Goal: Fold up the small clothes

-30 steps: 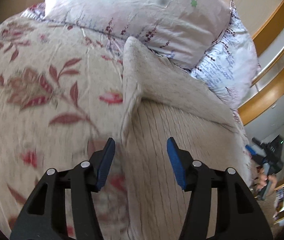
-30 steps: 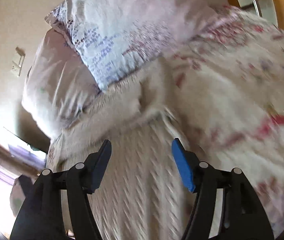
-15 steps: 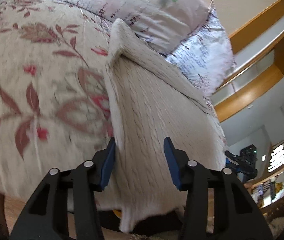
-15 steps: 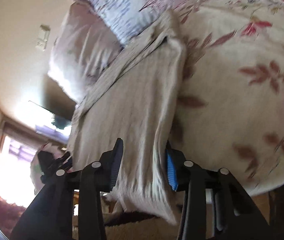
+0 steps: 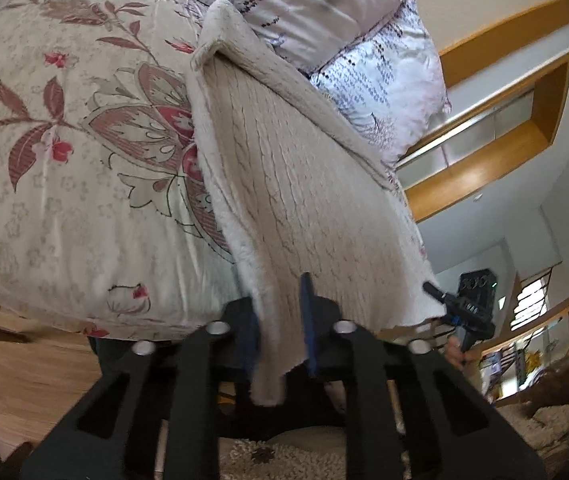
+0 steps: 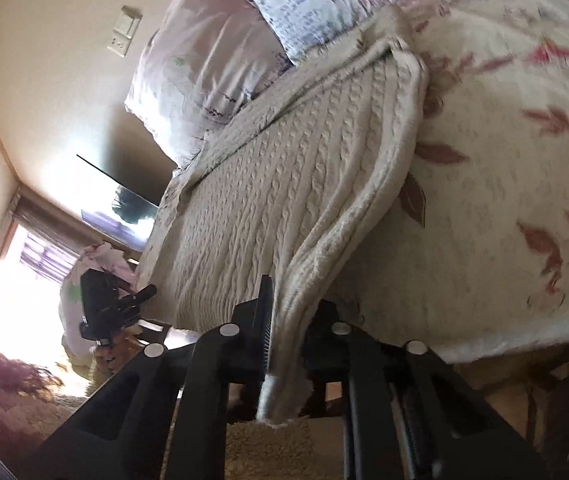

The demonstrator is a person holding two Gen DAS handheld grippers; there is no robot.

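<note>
We see a cream sweater (image 5: 304, 184) with a bumpy rope pattern knitted in rows. The bedcover (image 5: 64, 160) under it is cream too, with big dusty red leaves and little bright red flowers on it. One pillow (image 5: 304, 4) is pale pink with small purple marks and a tiny green star. The other pillow (image 5: 380, 80) is white with blue-purple dots. Our left hand-held gripper (image 5: 280, 332) is black with blue pads. Our right hand-held gripper (image 6: 288, 344) is black too. The rug (image 5: 284, 456) is a fuzzy cream.
</note>
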